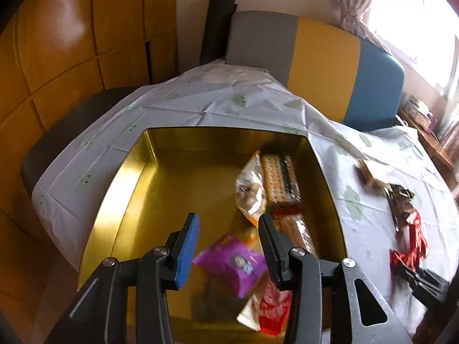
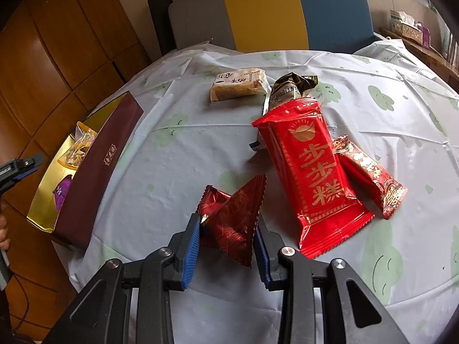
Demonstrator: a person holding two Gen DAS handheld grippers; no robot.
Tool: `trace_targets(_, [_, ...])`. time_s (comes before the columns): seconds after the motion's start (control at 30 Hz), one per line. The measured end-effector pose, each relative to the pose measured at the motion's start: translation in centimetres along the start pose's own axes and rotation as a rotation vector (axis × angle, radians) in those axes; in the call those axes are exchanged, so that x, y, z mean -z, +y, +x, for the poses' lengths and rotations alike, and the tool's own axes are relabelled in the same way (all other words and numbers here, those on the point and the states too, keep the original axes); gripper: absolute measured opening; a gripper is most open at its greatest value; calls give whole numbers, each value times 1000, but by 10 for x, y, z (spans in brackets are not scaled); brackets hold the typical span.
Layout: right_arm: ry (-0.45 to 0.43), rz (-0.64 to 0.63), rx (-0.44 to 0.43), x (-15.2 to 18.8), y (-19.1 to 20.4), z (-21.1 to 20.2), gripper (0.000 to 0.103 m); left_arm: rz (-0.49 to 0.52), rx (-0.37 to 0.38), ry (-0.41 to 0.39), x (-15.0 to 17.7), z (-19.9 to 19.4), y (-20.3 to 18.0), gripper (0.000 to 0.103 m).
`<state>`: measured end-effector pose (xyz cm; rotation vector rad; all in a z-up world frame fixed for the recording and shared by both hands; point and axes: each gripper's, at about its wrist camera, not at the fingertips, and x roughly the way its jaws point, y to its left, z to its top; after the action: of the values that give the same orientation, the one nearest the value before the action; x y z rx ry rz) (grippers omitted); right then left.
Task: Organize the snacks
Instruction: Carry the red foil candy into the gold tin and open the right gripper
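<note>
Below the left claw (image 1: pixel 226 246), jaws parted and gripping nothing: gold-lined tin (image 1: pixel 137 177) on the desk (image 2: pixel 183 149), already holding a purple packet (image 1: pixel 232 263), a red-and-white packet (image 1: pixel 266 306), cracker packs (image 1: pixel 279 177) and a clear bag (image 1: pixel 249 189). Between the right claw's (image 2: pixel 228 238) blue pads: dark red triangular packet (image 2: pixel 229 218), clamped. Ahead and right of that claw, still unsorted: large red packet (image 2: pixel 312 169), small red-gold packet (image 2: pixel 370 180), dark wrapper (image 2: pixel 289 89), pale cake bar (image 2: pixel 238 84). Judged roughly half done.

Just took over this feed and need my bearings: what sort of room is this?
Most likely a home living or dining room: a table under a cloud-print tablecloth, a grey, yellow and blue cushioned sofa back behind it, wooden cabinets, and a curtained window.
</note>
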<state>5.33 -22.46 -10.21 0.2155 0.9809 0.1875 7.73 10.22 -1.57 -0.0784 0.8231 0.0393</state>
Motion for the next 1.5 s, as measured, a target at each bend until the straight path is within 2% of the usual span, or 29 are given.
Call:
trace_targets(0.47, [-19, -19, 26, 2, 3, 0, 36, 27, 15, 37, 27, -7, -10, 44])
trace_targets(0.63, [-11, -16, 42, 0, 5, 0, 35, 35, -7, 6, 31, -14, -7, 44])
trace_targets(0.77, [14, -5, 57, -4, 7, 0, 35, 30, -24, -27, 31, -21, 0, 50])
trace_targets(1.0, [33, -9, 77, -7, 11, 1, 34, 7, -20, -23, 33, -22, 11, 50])
trace_targets(1.13, [51, 1, 57, -10, 16, -1, 34, -13, -24, -20, 35, -21, 18, 51])
trace_targets(1.27, [36, -29, -26, -18, 38, -10, 34, -28, -33, -23, 35, -20, 25, 51])
trace_targets(1.5, [24, -201, -196, -38, 114, -19, 34, -89, -60, -47, 32, -24, 46, 51])
